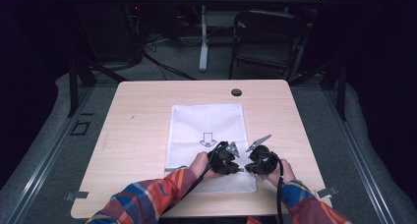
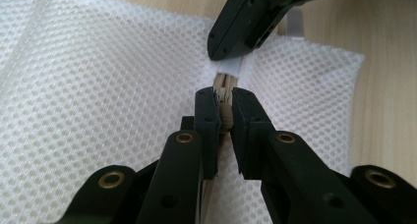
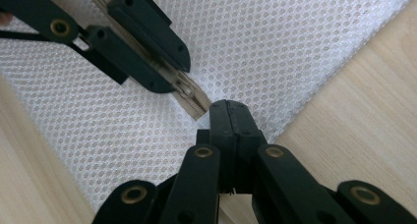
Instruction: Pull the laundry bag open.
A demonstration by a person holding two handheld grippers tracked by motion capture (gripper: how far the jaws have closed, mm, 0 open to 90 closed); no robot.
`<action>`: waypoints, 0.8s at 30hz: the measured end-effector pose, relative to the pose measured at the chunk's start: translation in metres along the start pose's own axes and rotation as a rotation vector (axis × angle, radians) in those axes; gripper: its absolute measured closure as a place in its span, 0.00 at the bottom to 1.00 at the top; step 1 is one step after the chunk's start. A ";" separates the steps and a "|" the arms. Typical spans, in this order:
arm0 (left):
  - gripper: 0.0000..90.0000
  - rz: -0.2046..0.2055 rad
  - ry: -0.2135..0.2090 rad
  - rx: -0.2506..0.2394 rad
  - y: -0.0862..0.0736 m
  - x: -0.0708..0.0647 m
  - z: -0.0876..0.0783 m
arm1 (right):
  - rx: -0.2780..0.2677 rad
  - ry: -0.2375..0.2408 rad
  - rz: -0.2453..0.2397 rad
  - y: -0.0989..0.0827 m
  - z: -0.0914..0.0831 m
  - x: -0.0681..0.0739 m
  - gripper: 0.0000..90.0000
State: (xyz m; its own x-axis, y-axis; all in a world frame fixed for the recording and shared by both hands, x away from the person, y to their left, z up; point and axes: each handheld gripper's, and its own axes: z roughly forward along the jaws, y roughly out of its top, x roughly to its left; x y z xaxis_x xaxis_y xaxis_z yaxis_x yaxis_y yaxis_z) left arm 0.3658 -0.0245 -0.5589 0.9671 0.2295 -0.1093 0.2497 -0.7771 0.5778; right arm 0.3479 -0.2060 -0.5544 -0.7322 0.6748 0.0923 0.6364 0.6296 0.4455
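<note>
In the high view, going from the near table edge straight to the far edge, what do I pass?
Near edge of the table → left gripper and right gripper, on the mesh bag's zipper end → arrow print on the white mesh bag → round dark grommet.

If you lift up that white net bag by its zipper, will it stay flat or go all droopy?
Probably droopy: the white mesh bag is thin, see-through netting, and it already bunches where the left gripper pinches the zipper. It likely weighs very little, lying flat as if empty. The mesh should not slip easily.

One white mesh bag (image 1: 206, 130) – one table (image 1: 137, 135) – two grippers, left (image 1: 227, 157) and right (image 1: 256, 160).
</note>
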 end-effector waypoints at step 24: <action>0.91 -0.023 -0.023 -0.003 -0.014 0.007 -0.005 | -0.047 -0.022 0.005 0.012 -0.001 0.013 1.00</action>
State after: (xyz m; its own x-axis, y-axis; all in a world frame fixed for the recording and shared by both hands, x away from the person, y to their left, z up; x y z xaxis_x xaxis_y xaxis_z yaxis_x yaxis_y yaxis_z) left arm 0.3691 -0.0085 -0.5636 0.9619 0.2337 -0.1416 0.2720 -0.7699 0.5773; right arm 0.3457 -0.1897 -0.5464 -0.7236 0.6861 0.0753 0.6273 0.6082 0.4865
